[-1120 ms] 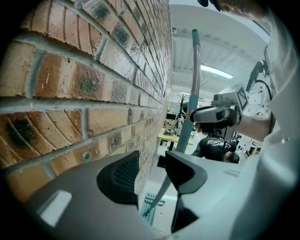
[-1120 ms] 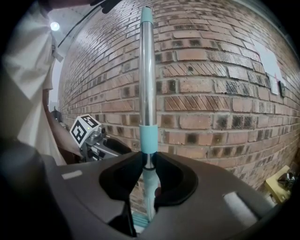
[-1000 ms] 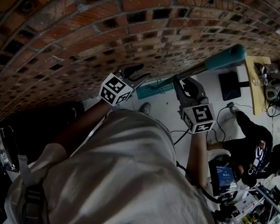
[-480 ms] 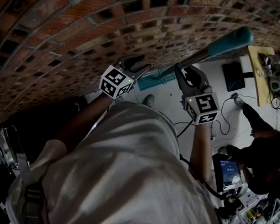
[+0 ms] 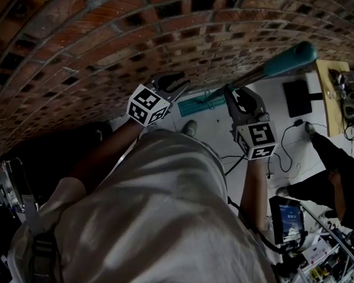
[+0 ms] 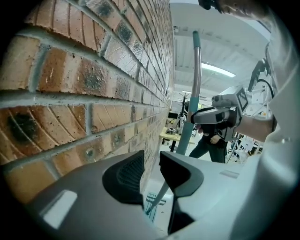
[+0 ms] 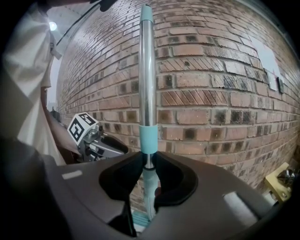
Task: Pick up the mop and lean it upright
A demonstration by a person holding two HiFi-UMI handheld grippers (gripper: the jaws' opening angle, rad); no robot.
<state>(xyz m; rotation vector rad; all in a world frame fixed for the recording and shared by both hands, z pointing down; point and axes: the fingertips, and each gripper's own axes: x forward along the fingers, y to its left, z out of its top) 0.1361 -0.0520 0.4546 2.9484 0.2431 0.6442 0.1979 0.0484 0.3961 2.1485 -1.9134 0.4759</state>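
While the right gripper clamps the mop, left gripper nearby (jaws apart).

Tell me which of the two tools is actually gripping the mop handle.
The right tool: its jaws are clamped on the mop handle. The left tool has its jaws apart with nothing between them, beside the brick wall.

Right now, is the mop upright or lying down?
Upright. The mop handle rises almost straight up in front of the brick wall, clamped by the right tool. Whether it touches the wall, I cannot tell.
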